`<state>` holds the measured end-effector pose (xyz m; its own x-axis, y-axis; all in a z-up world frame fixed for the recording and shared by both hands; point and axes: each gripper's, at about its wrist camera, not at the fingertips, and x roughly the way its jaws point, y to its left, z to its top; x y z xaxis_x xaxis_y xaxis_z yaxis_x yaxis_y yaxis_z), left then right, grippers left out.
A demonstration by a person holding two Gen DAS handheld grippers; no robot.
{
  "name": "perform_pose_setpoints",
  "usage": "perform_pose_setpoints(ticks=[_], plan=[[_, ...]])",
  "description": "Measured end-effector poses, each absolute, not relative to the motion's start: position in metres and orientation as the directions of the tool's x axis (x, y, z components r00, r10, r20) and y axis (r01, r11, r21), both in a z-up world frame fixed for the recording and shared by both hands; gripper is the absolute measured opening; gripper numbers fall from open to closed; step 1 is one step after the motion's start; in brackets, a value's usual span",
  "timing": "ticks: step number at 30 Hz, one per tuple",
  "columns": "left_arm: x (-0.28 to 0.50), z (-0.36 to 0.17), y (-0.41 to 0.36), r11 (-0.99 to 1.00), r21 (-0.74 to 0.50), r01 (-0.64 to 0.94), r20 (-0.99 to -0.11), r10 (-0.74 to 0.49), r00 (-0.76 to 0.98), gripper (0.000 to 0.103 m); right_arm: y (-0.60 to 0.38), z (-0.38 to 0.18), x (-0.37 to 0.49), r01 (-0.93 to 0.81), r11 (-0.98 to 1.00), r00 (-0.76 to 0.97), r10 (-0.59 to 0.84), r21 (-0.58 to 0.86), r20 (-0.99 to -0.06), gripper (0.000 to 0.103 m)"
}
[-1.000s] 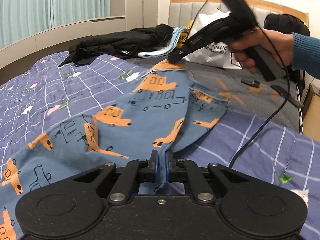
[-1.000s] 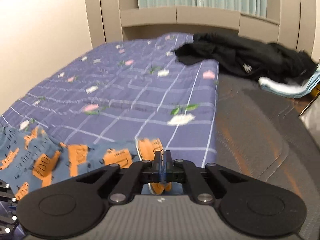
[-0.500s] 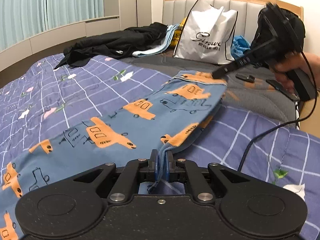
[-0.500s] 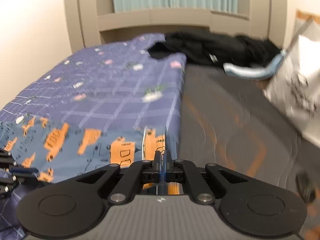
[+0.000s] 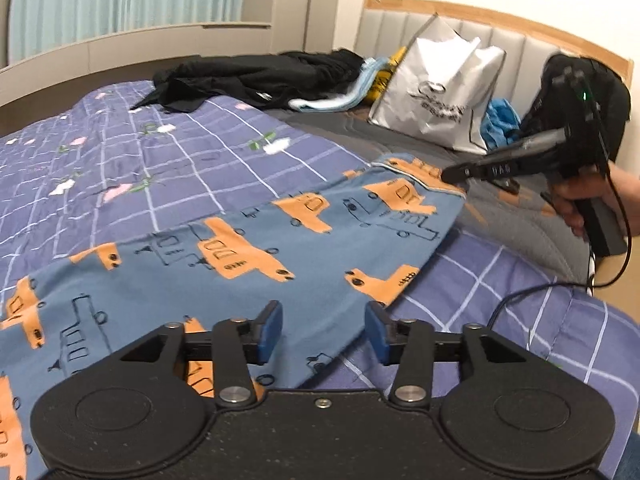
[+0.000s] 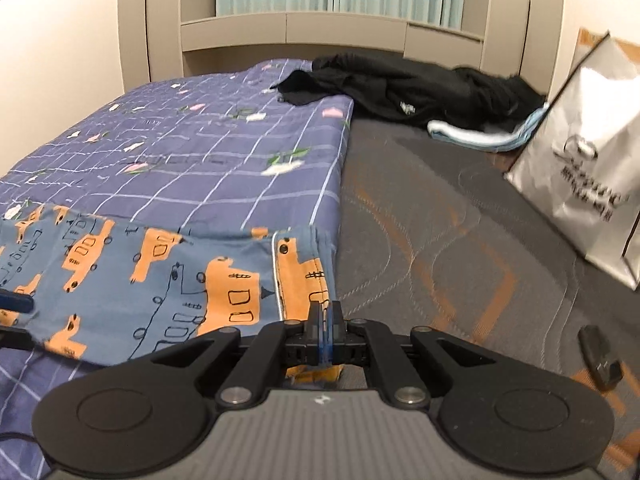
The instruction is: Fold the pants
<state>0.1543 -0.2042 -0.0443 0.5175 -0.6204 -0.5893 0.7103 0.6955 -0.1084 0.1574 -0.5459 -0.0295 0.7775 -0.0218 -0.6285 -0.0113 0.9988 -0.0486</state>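
Observation:
The blue pants (image 5: pixel 248 256) with orange truck prints lie spread flat on the purple checked quilt (image 5: pixel 168 160). My left gripper (image 5: pixel 323 334) is open just above the near edge of the pants, with nothing between its blue pads. My right gripper (image 6: pixel 325 330) is shut on the far corner of the pants (image 6: pixel 160 276), low over the bed. It also shows in the left wrist view (image 5: pixel 452 174), its tips at the pants' far corner, held by a hand.
A white shopping bag (image 5: pixel 436 92) leans on the headboard. A pile of black clothes (image 5: pixel 256 78) and a light blue cloth (image 5: pixel 340 98) lie at the far side. A small black object (image 6: pixel 600 354) rests on the grey mattress (image 6: pixel 460 216). A cable (image 5: pixel 532 292) trails over the quilt.
My left gripper has opened and let go of the pants' near edge. The right gripper has pulled its corner outward and down, so the pants now lie flat and stretched.

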Motion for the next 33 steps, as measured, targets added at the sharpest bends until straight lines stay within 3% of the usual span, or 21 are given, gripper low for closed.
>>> perform_pose_setpoints(ticks=[8, 11, 13, 18, 23, 33], plan=[[0.161, -0.036, -0.177, 0.778, -0.097, 0.621, -0.566, -0.557, 0.609, 0.082, -0.543, -0.049, 0.161, -0.002, 0.998, 0.755, -0.039, -0.062, -0.654, 0.005], [0.169, -0.038, -0.165, 0.82, -0.08, 0.567, -0.57, -0.505, 0.649, 0.09, -0.549, -0.048, 0.158, 0.02, 1.0, 0.766, -0.03, -0.024, -0.642, 0.031], [0.176, -0.041, -0.156, 0.844, -0.072, 0.531, -0.569, -0.472, 0.674, 0.095, -0.553, -0.045, 0.154, 0.037, 0.999, 0.774, -0.023, 0.009, -0.632, 0.057], [0.204, -0.05, -0.132, 0.902, -0.022, 0.432, -0.577, -0.364, 0.731, 0.099, -0.559, -0.044, 0.141, 0.052, 0.996, 0.78, 0.009, 0.078, -0.625, 0.088], [0.239, -0.068, -0.104, 0.956, 0.003, 0.293, -0.647, -0.222, 0.73, 0.099, -0.563, -0.051, 0.129, 0.067, 0.979, 0.768, 0.073, 0.193, -0.637, 0.096], [0.237, -0.074, -0.095, 0.973, -0.021, 0.23, -0.645, -0.188, 0.74, 0.102, -0.567, -0.068, 0.132, 0.043, 0.919, 0.718, 0.245, 0.392, -0.652, 0.094]])
